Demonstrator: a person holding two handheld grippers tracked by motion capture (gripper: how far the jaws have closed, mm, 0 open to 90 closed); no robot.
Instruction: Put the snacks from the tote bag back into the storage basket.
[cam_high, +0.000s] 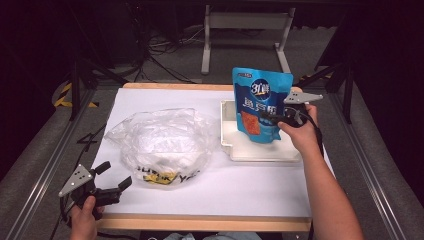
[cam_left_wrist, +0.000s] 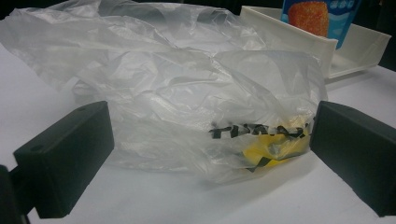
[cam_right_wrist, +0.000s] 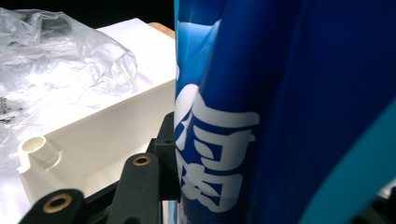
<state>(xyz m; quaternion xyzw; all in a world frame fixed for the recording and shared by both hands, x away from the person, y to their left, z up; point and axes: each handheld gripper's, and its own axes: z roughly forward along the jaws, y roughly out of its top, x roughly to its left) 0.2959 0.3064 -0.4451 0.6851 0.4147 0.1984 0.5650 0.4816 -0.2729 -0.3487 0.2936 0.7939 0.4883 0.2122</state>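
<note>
Fingers (cam_left_wrist: 65, 158) of left gripper (cam_high: 111, 181) spread wide, nothing between, just short of one crumpled clear plastic bag (cam_high: 160, 142) on the bench (cam_high: 250, 190). One white tray (cam_high: 260, 152) right of it. One blue pouch (cam_high: 261, 102) upright, long axis vertical, standing in tray, pinched between fingers of right gripper (cam_high: 272, 118).

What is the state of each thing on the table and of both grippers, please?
Blue pouch: upright, held over the white tray.
White tray: on the table, open top; the pouch's lower end is inside it.
Plastic bag: crumpled, lying on the table, untouched.
Right gripper: fingers shut on the blue pouch.
Left gripper: fingers open, pointing at the plastic bag, holding nothing.
</note>
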